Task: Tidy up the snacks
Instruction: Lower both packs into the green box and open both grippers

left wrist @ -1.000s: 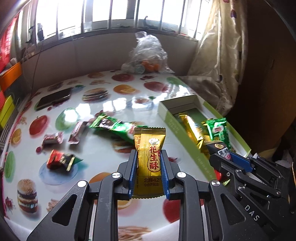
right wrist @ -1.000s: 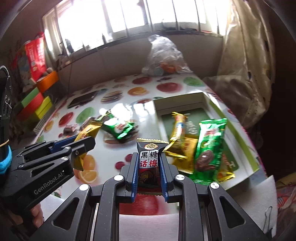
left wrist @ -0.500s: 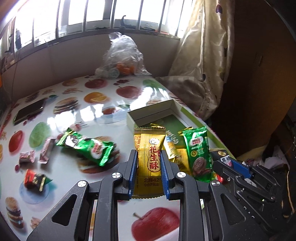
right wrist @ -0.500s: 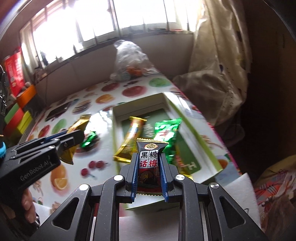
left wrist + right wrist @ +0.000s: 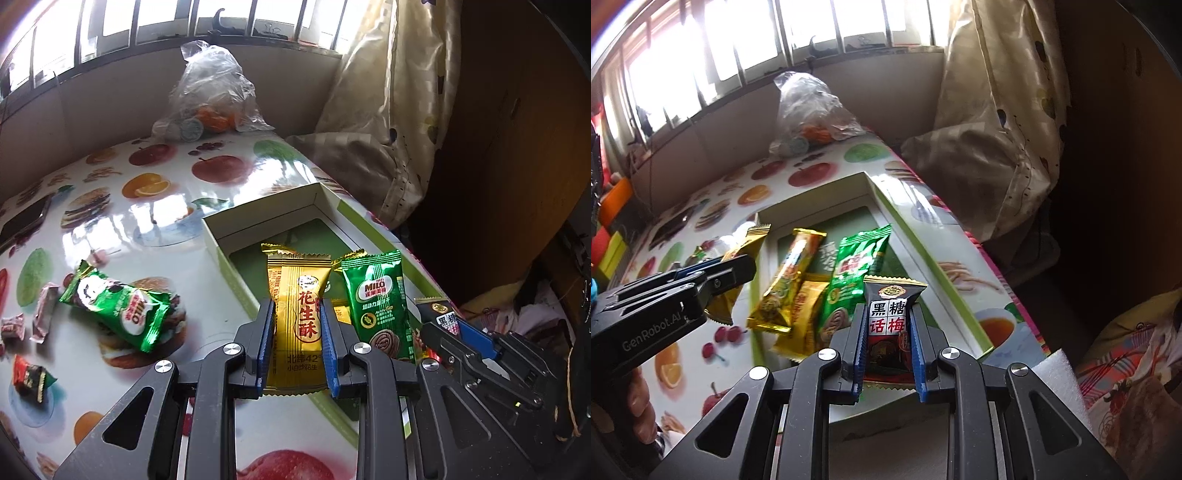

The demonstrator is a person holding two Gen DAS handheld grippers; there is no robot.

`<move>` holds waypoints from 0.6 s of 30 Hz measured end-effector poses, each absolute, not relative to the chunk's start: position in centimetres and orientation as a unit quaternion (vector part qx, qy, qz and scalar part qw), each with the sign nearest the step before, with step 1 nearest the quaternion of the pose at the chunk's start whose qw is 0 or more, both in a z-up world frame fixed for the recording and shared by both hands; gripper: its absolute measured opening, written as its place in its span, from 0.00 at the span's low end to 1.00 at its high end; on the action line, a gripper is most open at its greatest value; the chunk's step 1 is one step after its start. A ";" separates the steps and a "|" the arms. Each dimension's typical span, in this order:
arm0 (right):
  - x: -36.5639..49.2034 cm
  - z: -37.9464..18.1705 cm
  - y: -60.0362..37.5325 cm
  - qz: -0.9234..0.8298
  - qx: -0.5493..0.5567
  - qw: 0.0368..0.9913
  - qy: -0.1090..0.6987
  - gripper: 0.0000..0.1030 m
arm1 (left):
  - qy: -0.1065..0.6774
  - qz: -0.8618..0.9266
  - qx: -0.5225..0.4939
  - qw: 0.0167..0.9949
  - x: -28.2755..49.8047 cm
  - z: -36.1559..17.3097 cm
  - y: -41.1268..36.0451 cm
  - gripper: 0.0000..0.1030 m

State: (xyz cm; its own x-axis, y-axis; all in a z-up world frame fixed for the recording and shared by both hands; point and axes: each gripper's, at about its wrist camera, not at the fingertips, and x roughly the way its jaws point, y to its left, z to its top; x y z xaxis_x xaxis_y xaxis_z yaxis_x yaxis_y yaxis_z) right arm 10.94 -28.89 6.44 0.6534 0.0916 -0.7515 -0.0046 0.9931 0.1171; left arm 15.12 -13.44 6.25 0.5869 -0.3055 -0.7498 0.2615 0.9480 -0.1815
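- Your left gripper (image 5: pixel 298 343) is clamping the gold peanut bar (image 5: pixel 298 317) across its width; both blue pads are pressing on the wrapper's long edges.
- The bar is running lengthwise between the jaws, its long axis in line with the fingers, its crimped top end pointing away from you toward the window and its bottom end sticking out behind the pads.
- Your right gripper (image 5: pixel 888 343) is pinching the dark plum candy (image 5: pixel 889 325) the same way: pads on both sides, long axis along the fingers, gold-edged top pointing forward.
- Both held packets are hanging in the air over the near end of the open box (image 5: pixel 236 275), not lying in it.
- In the box, a green Milo packet (image 5: pixel 378 301) is lying lengthwise just right of the gold bar in the left view; in the right view a long gold packet (image 5: pixel 790 280) and an orange packet (image 5: pixel 807 317) are lying beside it.
- Outside the box, on the fruit-print tablecloth (image 5: pixel 155 206), a second green Milo packet (image 5: pixel 118 310) is lying slantwise, with small wrapped candies (image 5: pixel 29 376) further left.
- A clear plastic bag (image 5: pixel 210 96) is sitting at the table's far edge beneath the window.
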 end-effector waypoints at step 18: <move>13.3 4.5 -29.5 0.006 0.035 0.905 0.424 0.20 | 0.441 -0.157 -0.014 0.884 17.1 4.2 -14.7 0.24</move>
State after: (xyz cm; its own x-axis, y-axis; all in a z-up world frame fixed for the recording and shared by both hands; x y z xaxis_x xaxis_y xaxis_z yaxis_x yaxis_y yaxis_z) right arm 13.27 -29.47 4.49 0.6398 0.0408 -0.7674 0.0178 0.9975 0.0678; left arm 17.08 -14.71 4.15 0.5616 -0.2905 -0.7747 0.2656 0.9501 -0.1637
